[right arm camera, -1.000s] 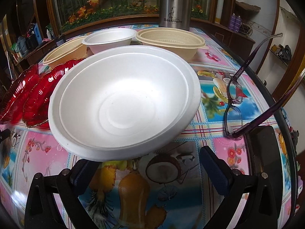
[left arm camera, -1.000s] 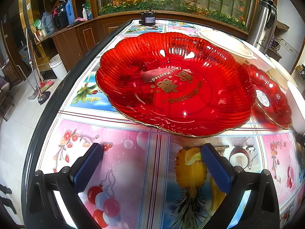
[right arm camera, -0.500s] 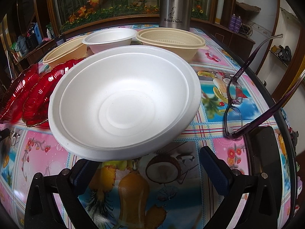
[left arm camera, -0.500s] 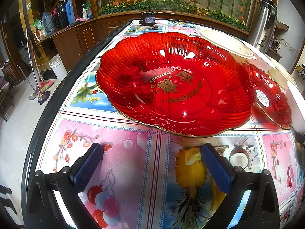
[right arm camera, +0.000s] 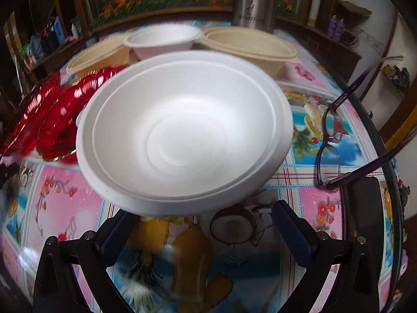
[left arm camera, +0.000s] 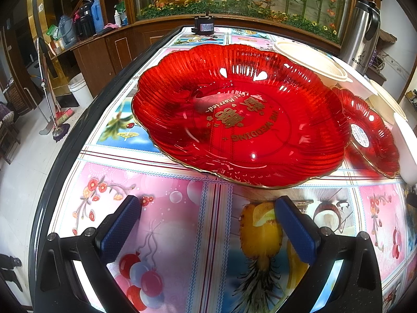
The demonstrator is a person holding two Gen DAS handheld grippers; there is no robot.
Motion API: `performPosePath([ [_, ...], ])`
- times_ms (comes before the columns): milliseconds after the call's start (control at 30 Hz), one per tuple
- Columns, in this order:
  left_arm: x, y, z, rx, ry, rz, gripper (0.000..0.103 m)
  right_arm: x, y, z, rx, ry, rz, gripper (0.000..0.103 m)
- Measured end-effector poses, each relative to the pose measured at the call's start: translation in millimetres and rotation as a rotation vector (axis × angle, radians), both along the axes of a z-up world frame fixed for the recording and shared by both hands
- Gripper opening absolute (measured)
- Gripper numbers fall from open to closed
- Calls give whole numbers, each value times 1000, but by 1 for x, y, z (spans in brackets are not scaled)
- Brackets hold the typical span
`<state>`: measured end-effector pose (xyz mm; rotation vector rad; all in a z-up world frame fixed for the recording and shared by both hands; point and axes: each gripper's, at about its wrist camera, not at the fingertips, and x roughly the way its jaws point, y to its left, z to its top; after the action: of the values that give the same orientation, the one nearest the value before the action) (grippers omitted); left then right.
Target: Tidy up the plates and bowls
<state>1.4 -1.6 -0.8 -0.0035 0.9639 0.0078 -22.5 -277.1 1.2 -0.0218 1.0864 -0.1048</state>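
Note:
A large red scalloped plate [left arm camera: 239, 114] with gold lettering lies on the patterned table just ahead of my open left gripper [left arm camera: 207, 221], whose blue pads hold nothing. A smaller red plate [left arm camera: 367, 130] sits to its right. In the right wrist view a big white foam bowl [right arm camera: 182, 133] fills the middle, directly in front of my open right gripper [right arm camera: 203, 224]; its near rim overlaps the left fingertip. Behind it stand a small white bowl [right arm camera: 161, 41] and two beige bowls [right arm camera: 250, 47], [right arm camera: 99, 54]. The red plates [right arm camera: 52, 120] show blurred at the left.
A steel thermos [right arm camera: 254, 0] stands at the table's far edge. Purple glasses [right arm camera: 336, 140] and a dark phone [right arm camera: 365, 224] lie right of the white bowl. The table's left edge [left arm camera: 78, 130] drops to the floor, where a broom [left arm camera: 52, 101] and bucket stand.
The right wrist view has shifted and blurred, and the white bowl now sits slightly further right and higher in it. The left gripper view is unchanged.

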Motion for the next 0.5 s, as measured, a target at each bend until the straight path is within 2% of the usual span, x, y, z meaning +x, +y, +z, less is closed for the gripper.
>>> performPosePath([
  [67, 0, 1, 0, -1, -15, 0, 103, -4, 6, 8, -4, -9, 47, 99],
  [233, -1, 1, 0, 1, -19, 2, 103, -18, 32, 37, 43, -56, 206, 99],
  [500, 0, 3, 4, 12, 16, 1, 103, -30, 83, 70, 43, -155, 421, 99],
])
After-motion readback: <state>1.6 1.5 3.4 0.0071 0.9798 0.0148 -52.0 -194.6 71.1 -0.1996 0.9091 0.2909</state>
